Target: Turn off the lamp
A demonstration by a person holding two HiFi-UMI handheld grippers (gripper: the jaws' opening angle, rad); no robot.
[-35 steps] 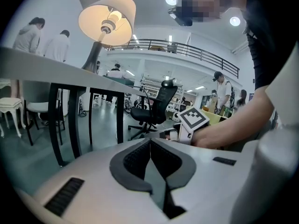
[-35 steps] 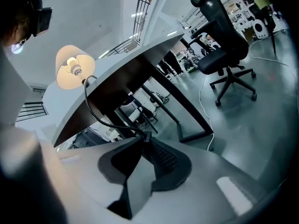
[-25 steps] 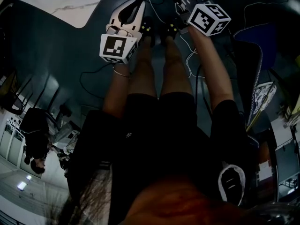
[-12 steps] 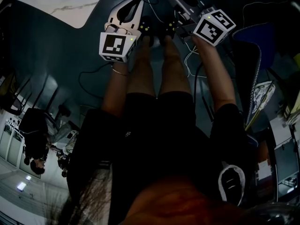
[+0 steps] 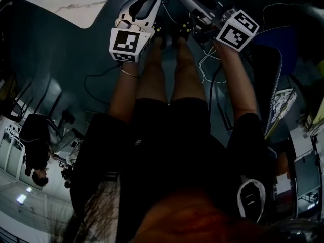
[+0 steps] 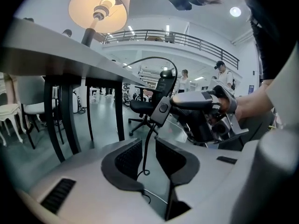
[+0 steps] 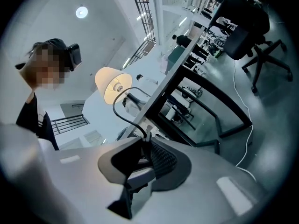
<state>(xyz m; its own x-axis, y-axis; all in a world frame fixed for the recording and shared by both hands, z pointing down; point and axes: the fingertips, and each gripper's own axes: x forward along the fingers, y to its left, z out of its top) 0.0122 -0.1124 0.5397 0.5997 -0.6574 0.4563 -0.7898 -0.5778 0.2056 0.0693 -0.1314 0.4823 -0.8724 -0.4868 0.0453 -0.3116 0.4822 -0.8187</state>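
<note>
The lamp (image 6: 99, 6) stands lit on a grey table (image 6: 42, 52); the right gripper view also shows its glowing shade (image 7: 113, 85). Its black cord (image 6: 154, 62) arcs down off the table edge to an inline switch (image 6: 163, 108). My right gripper (image 7: 141, 143) is shut on that switch, coming in from the right in the left gripper view. Below the switch the cord hangs loose between the jaws of my open left gripper (image 6: 148, 153), with a gap on both sides. In the dark head view both grippers, left (image 5: 144, 6) and right (image 5: 195, 6), sit at the top, over the person's legs.
Black table legs (image 6: 51, 120) stand left of the cord. A black office chair (image 6: 147, 104) and several people are farther back. Another office chair (image 7: 243, 27) and a white cable on the floor (image 7: 244, 139) lie to the right.
My right gripper has risen and its marker cube has shifted right in the head view, with the cord's switch still in it. The left gripper has barely moved.
</note>
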